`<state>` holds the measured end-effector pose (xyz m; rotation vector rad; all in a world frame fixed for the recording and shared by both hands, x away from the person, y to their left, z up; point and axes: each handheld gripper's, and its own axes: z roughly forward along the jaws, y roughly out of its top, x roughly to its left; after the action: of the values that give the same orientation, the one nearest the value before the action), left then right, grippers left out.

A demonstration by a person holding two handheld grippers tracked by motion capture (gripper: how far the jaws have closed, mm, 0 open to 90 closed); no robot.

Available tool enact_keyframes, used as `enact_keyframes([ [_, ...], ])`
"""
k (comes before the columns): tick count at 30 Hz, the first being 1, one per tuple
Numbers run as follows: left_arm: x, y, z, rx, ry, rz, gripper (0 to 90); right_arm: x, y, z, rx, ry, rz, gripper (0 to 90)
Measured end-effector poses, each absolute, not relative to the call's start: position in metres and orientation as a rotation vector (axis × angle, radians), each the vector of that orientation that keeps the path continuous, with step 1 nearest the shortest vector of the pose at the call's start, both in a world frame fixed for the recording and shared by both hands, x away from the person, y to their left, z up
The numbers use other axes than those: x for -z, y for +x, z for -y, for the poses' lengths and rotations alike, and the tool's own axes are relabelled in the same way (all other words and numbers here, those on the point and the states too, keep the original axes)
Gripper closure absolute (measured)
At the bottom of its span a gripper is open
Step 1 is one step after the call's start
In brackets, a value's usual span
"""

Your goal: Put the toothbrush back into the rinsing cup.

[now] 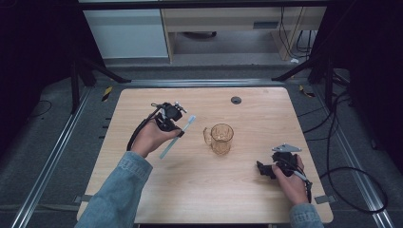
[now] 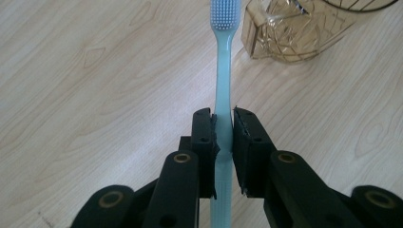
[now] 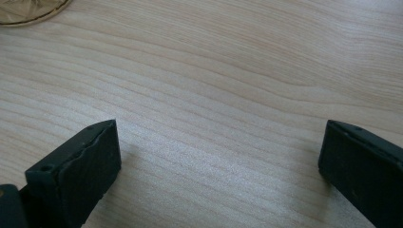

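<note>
The cup (image 1: pixel 221 138), an amber glass one with a handle on its left side, stands upright near the middle of the table (image 1: pixel 199 190) and serves as the landmark. Left of the cup, the left gripper (image 1: pixel 179 129) is clamped on a toothbrush (image 1: pixel 177 137), pale blue, gripped at about mid-handle. In the left gripper view the two black jaws press on the handle from either side, the toothbrush (image 2: pixel 222 71) runs straight out between them, and its white bristled head lies just beside the cup (image 2: pixel 304 33), level with the cup's handle and apart from it. From above, the brush slants, its head up toward the cup's far left and its tail end down toward the person's left hand (image 1: pixel 151 137); whether the tail touches the wood cannot be told. Nothing stands between the brush head and the cup. To the cup's near right, well apart from it, the right gripper (image 1: pixel 264 170) sits low over the table with its jaws wide apart and nothing between them; the right gripper view shows bare wood there. A small dark grommet (image 1: pixel 236 99) lies beyond the cup.
</note>
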<state>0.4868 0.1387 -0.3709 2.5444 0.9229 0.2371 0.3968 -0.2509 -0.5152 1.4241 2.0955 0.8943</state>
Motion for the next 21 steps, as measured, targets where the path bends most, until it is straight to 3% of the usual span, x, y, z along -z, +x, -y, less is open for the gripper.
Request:
enact_keyframes([
  [21, 0.352, 0.476, -0.109, -0.349, 2.371, -0.856, 78.9, 0.515, 0.397, 0.25, -0.9, 1.411, -2.11, 0.5],
])
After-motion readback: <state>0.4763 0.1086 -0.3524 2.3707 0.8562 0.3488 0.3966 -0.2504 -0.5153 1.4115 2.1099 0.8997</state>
